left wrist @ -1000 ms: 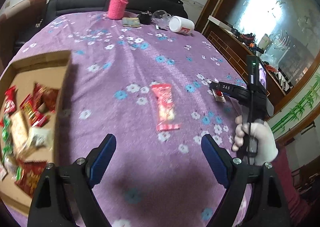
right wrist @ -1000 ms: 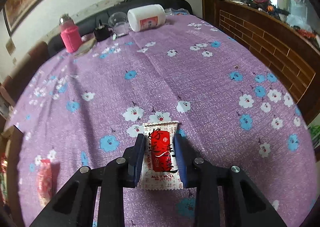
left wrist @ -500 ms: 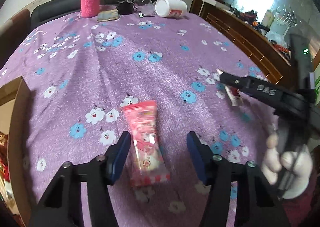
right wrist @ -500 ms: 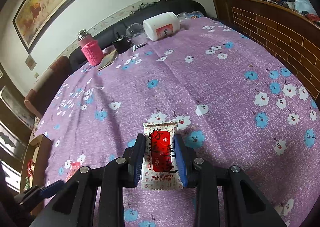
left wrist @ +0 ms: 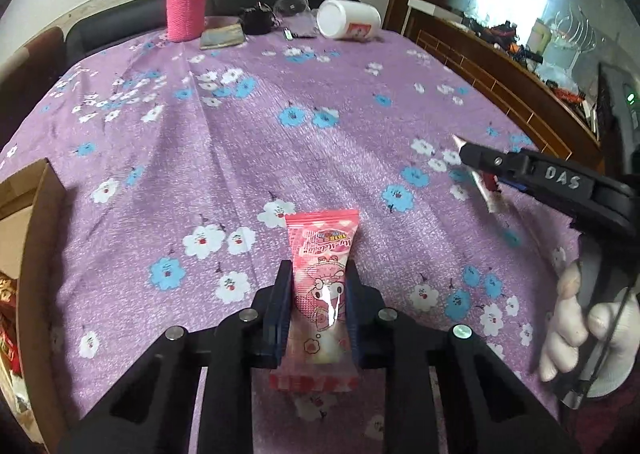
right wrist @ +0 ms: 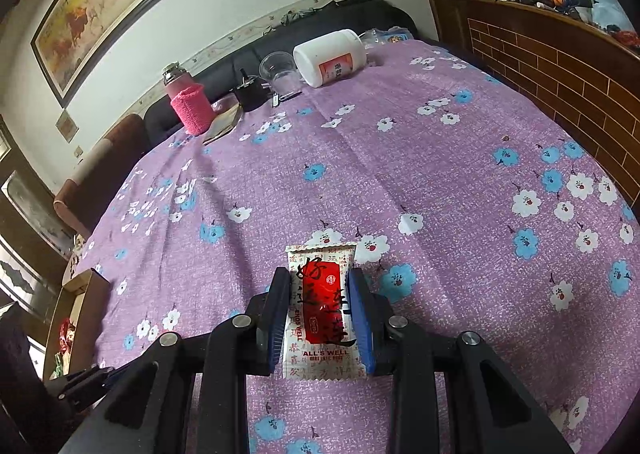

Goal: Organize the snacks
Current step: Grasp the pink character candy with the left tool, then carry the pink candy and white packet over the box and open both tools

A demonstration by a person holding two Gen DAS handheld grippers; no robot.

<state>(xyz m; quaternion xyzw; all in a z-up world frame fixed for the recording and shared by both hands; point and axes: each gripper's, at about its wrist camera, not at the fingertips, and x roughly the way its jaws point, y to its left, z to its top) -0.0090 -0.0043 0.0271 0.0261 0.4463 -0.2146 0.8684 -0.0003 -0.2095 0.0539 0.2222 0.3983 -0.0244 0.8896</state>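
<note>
The left gripper has just been closing its jaws, and they now pinch the pink glossy plastic snack packet with a cartoon print across its narrow width. The packet lies flat on the desk, on the purple flowered tablecloth, with its crimped red end poking out behind the pads. The right gripper has its jaws clenched on a white and red foil-wrapped snack bar printed "ALL'S WELL"; in the left wrist view that bar hangs clear above the cloth.

Both snacks look light, thin and soft. The film is shiny, so it is probably slippery, and the air inside would let each packet squash and bow under pressure. What is inside cannot be told, but it may crumble under a hard squeeze. The sound hold, I judge, is across the short side near the middle, as both jaws have it, not on the floppy sealed ends.

The open brown cardboard box, already holding red-wrapped snacks, stands at the left edge of the desk and is the likely destination for these 2 packets.
</note>
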